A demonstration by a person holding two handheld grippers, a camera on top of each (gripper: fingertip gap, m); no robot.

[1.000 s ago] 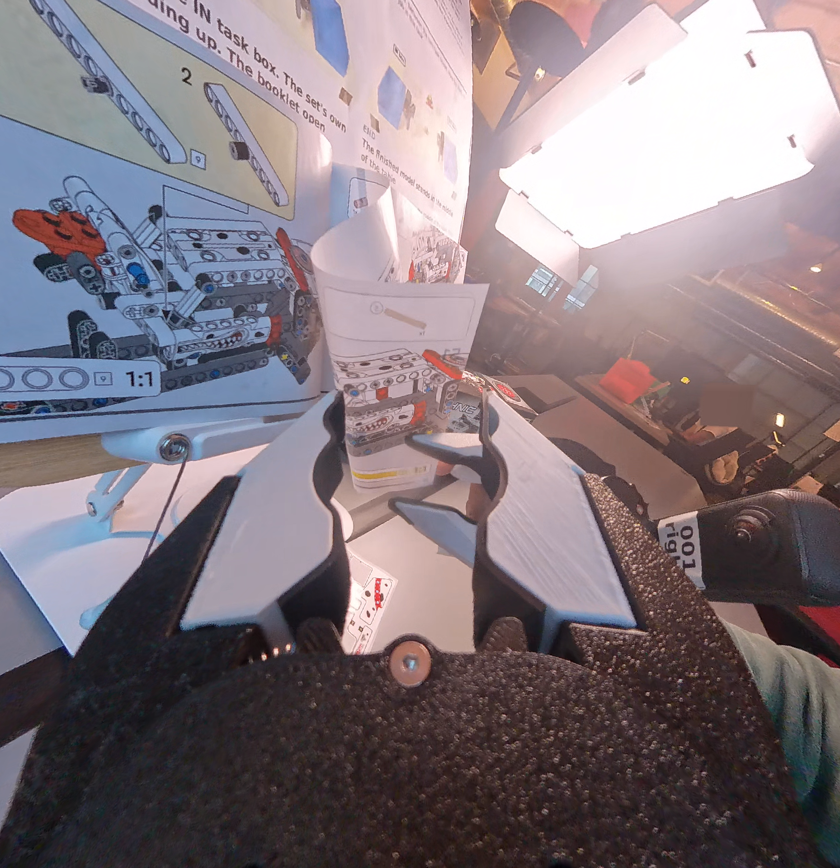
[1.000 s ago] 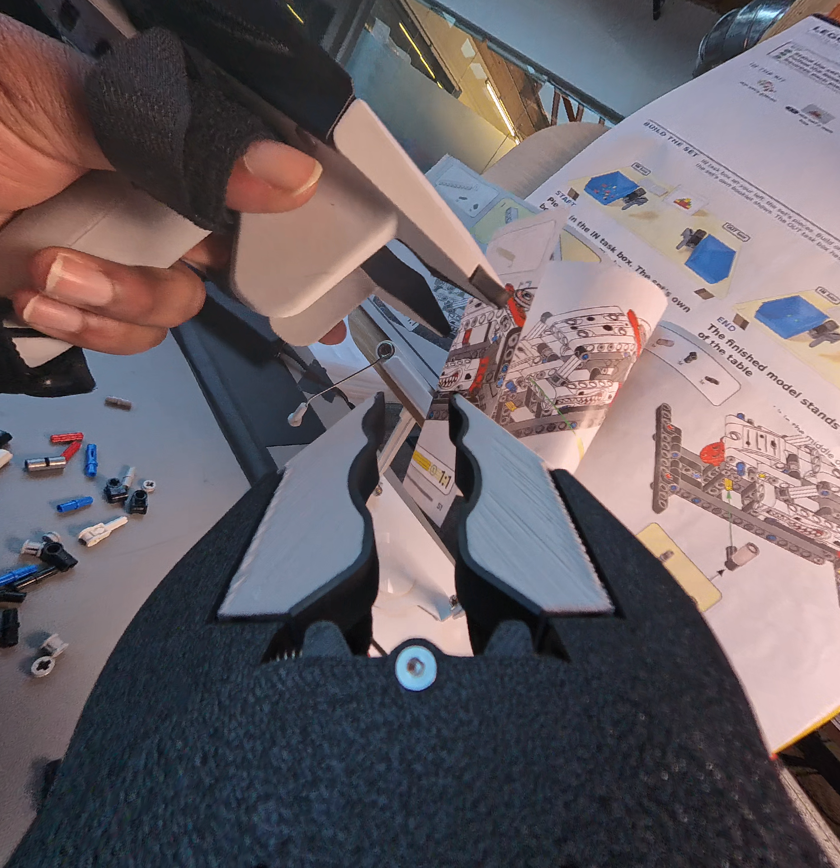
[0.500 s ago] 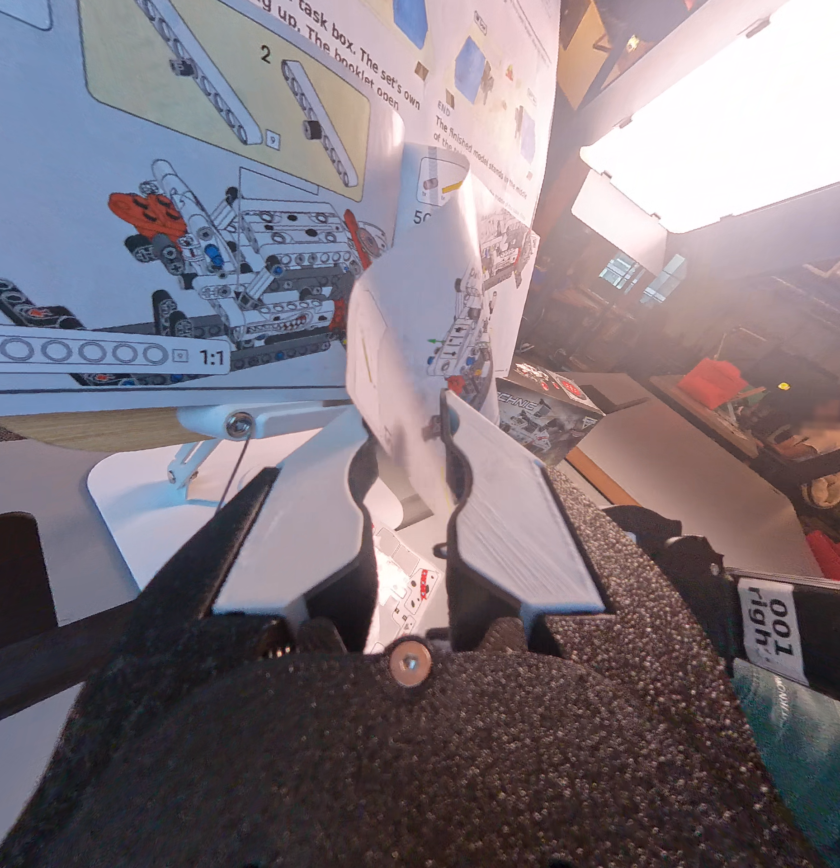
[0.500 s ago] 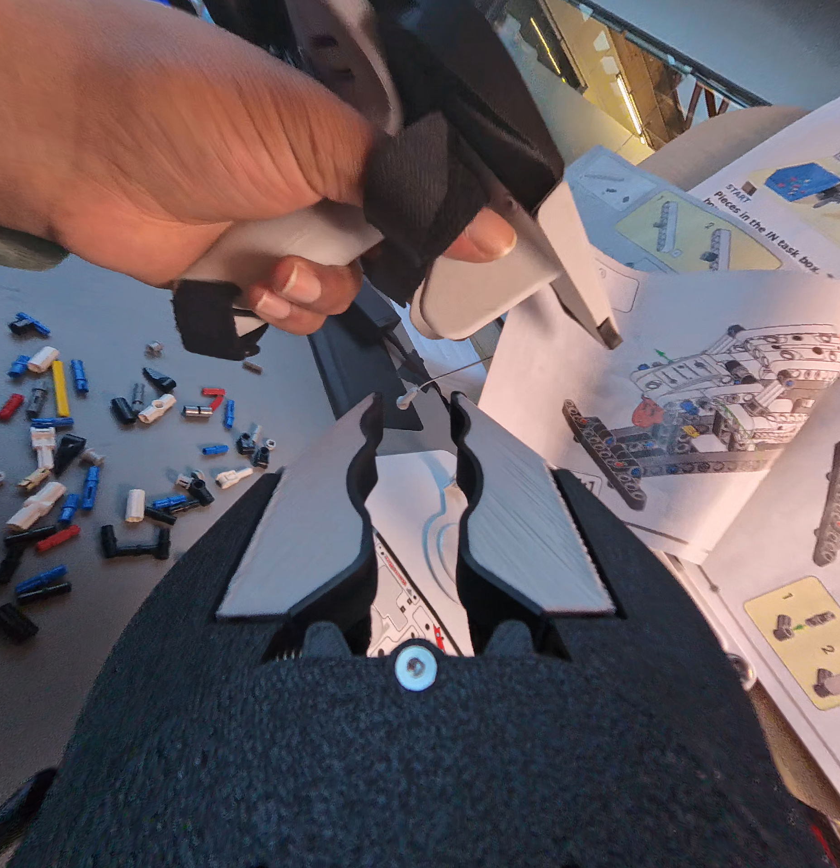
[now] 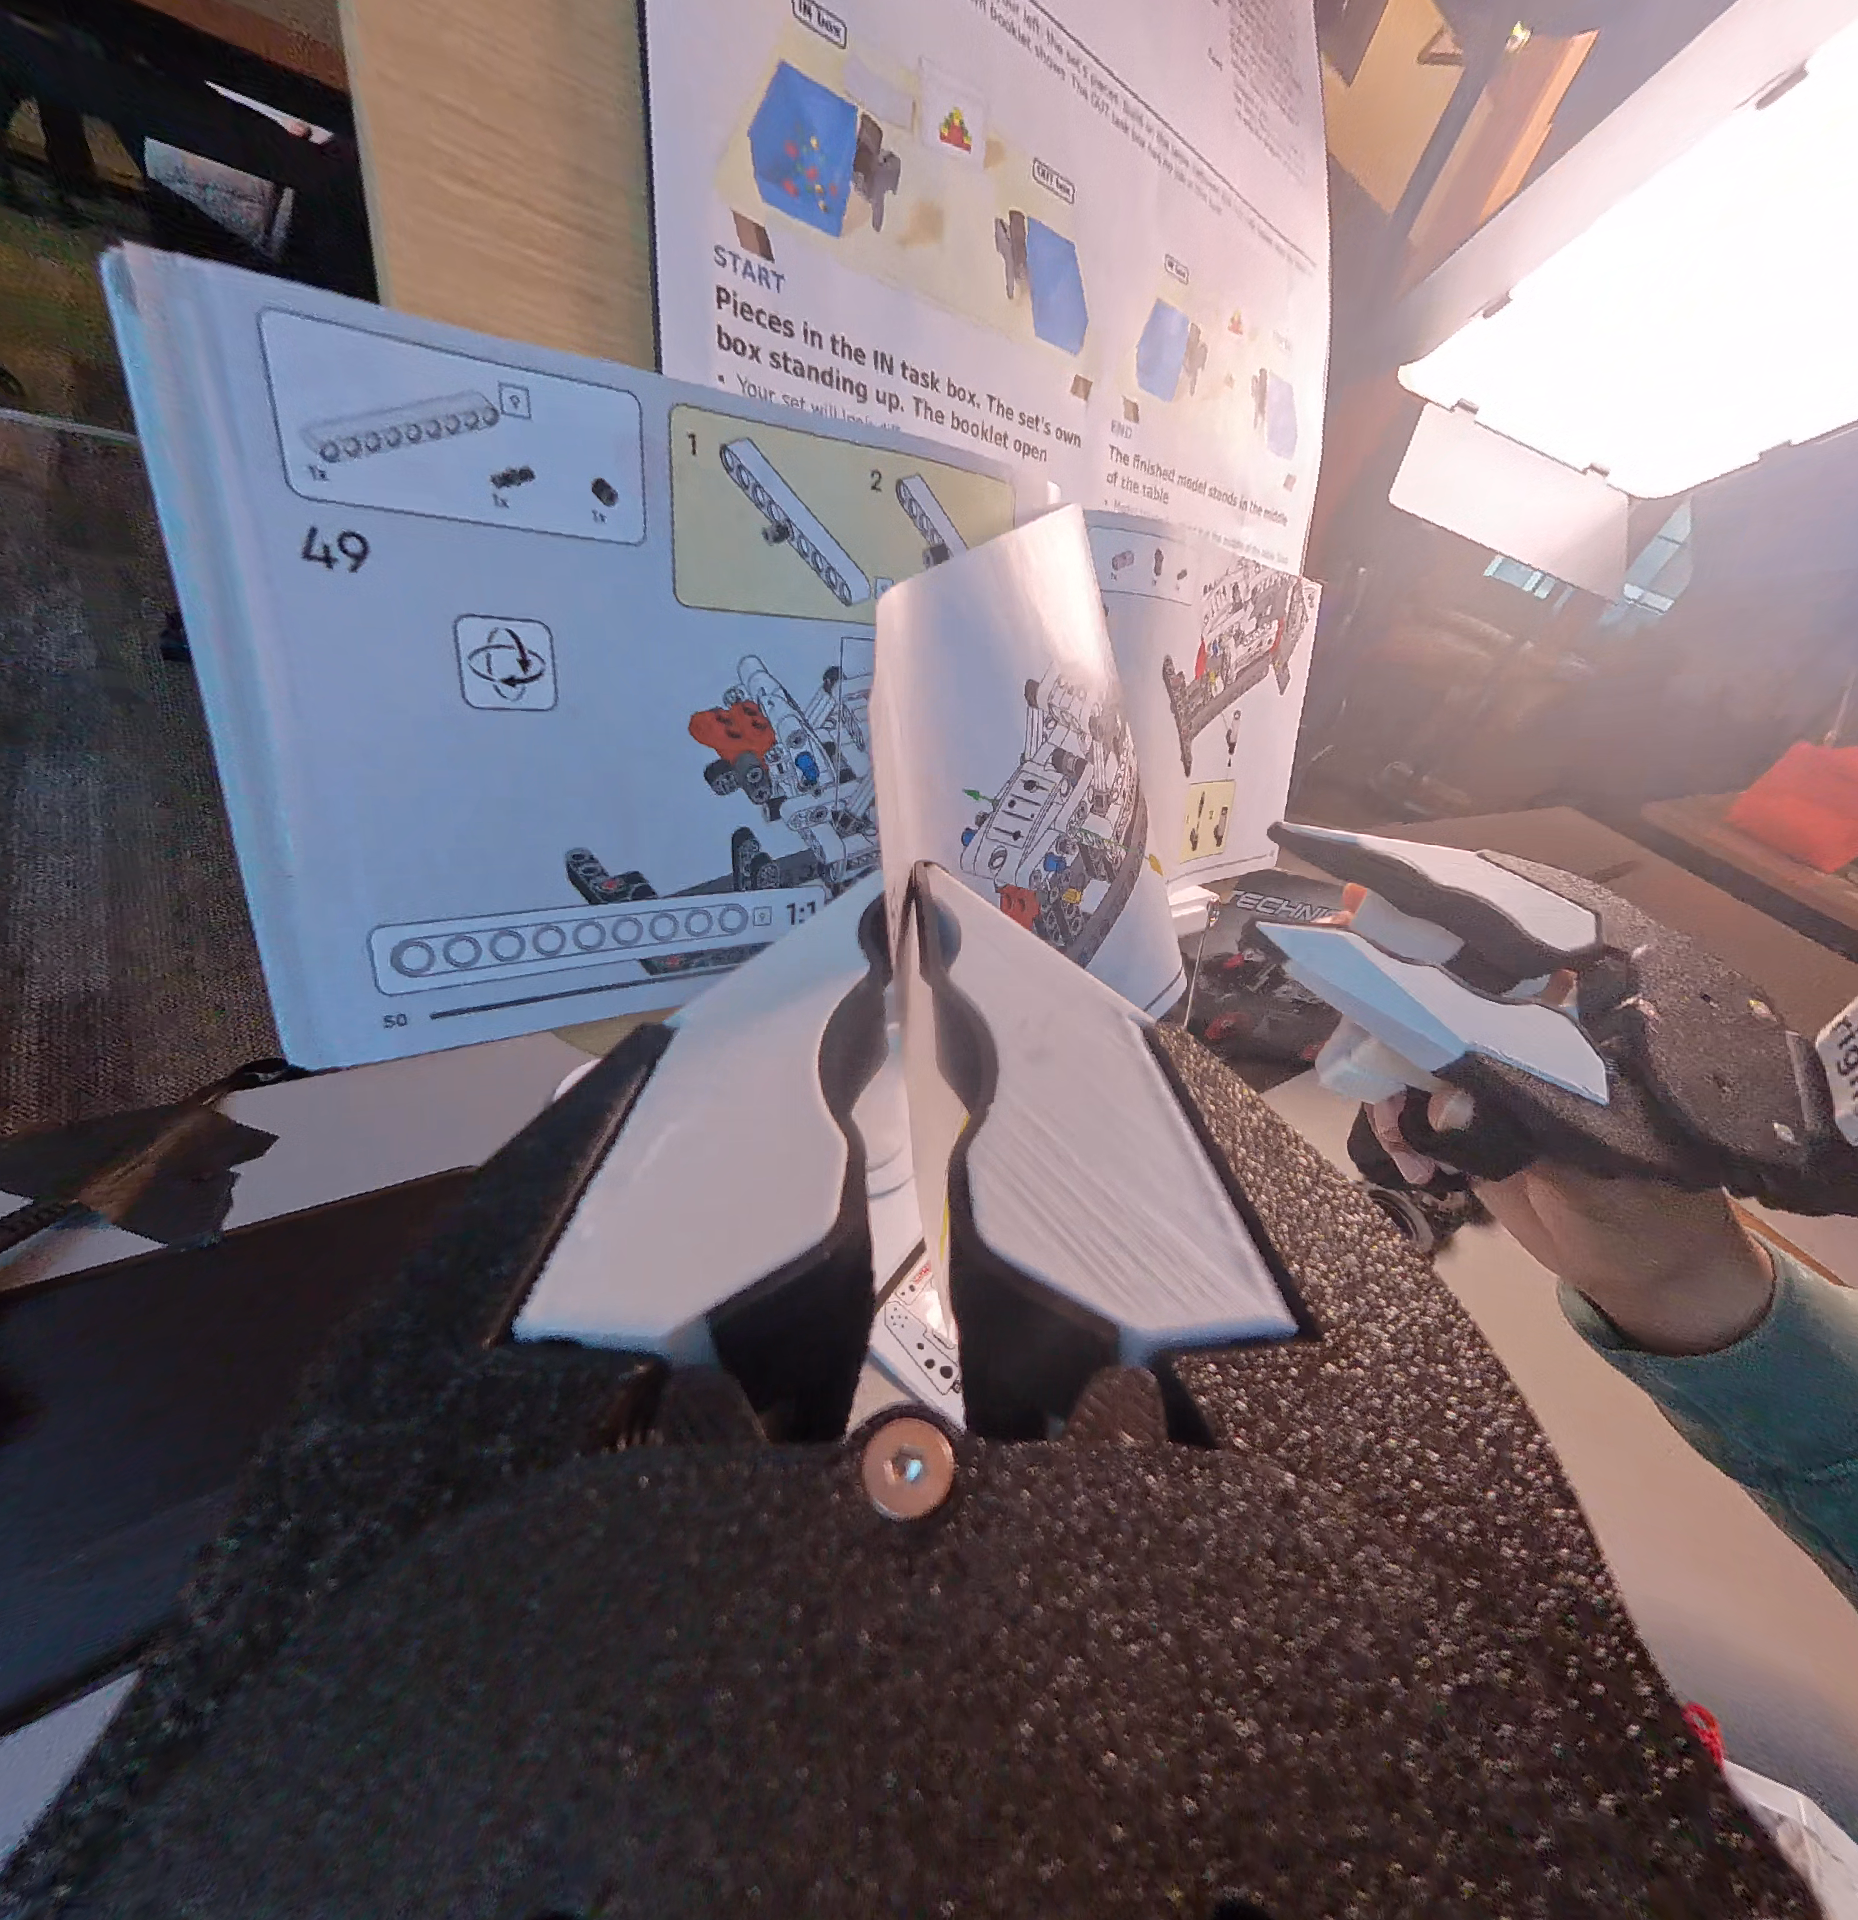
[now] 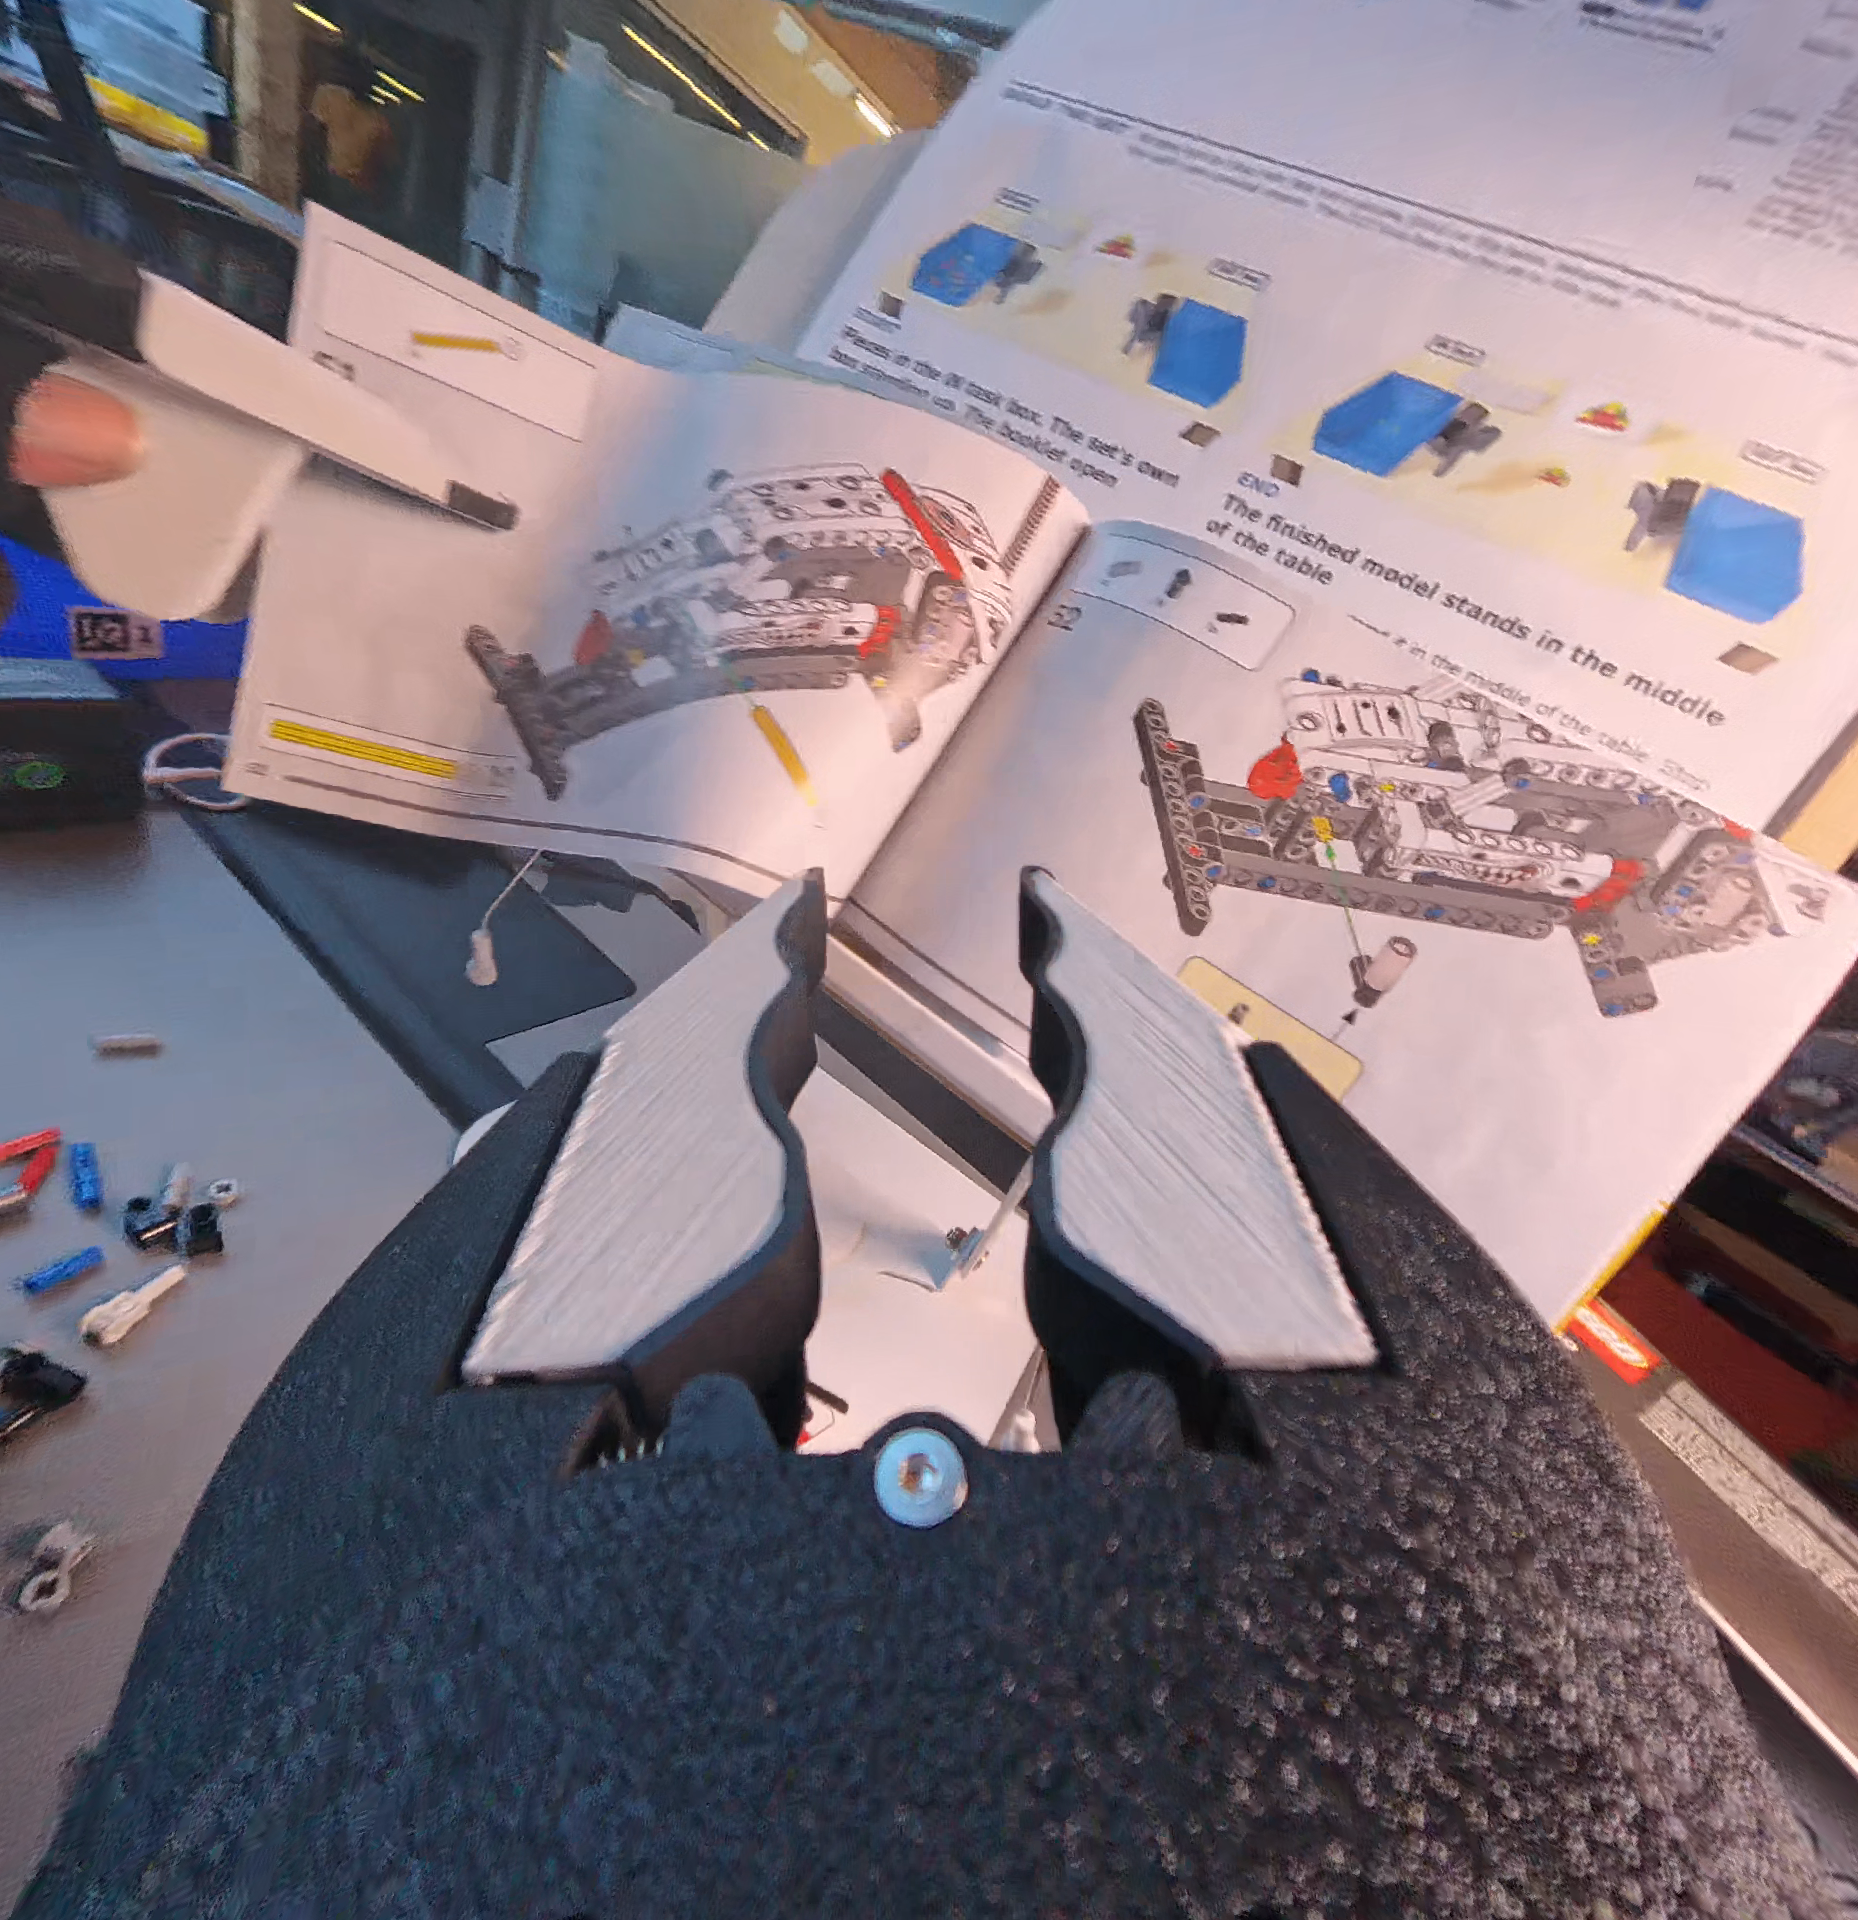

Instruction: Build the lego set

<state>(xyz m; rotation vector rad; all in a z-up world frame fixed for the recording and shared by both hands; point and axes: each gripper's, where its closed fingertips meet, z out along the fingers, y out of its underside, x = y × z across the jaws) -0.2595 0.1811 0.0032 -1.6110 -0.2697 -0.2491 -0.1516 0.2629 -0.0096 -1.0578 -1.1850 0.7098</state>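
The instruction booklet (image 5: pixel 468 665) stands open on a white stand (image 6: pixel 904 1205). My left gripper (image 5: pixel 909 888) is shut on the lower edge of one booklet page (image 5: pixel 998 707), which stands up curled between the fingers. In the right wrist view the same page (image 6: pixel 696 623) lies turned leftward, with the left gripper (image 6: pixel 478 504) blurred at its top left edge. My right gripper (image 6: pixel 923 894) is open and empty, just below the booklet's spine; it also shows in the left wrist view (image 5: pixel 1273 883), to the right of the page. Loose Lego pieces (image 6: pixel 94 1226) lie on the grey table.
A large instruction poster (image 6: pixel 1424 312) stands behind the booklet. A dark Lego box (image 5: pixel 1268 997) lies to the right of the stand, and its edge shows in the right wrist view (image 6: pixel 1735 1475). A thin cord with a white end (image 6: pixel 483 951) hangs off the stand. The tips of one gripper are about 15 centimetres away from the tips of the other.
My left gripper has shut on the page and swung it from the right side over toward the left. My right gripper has drawn back to the right, off the page.
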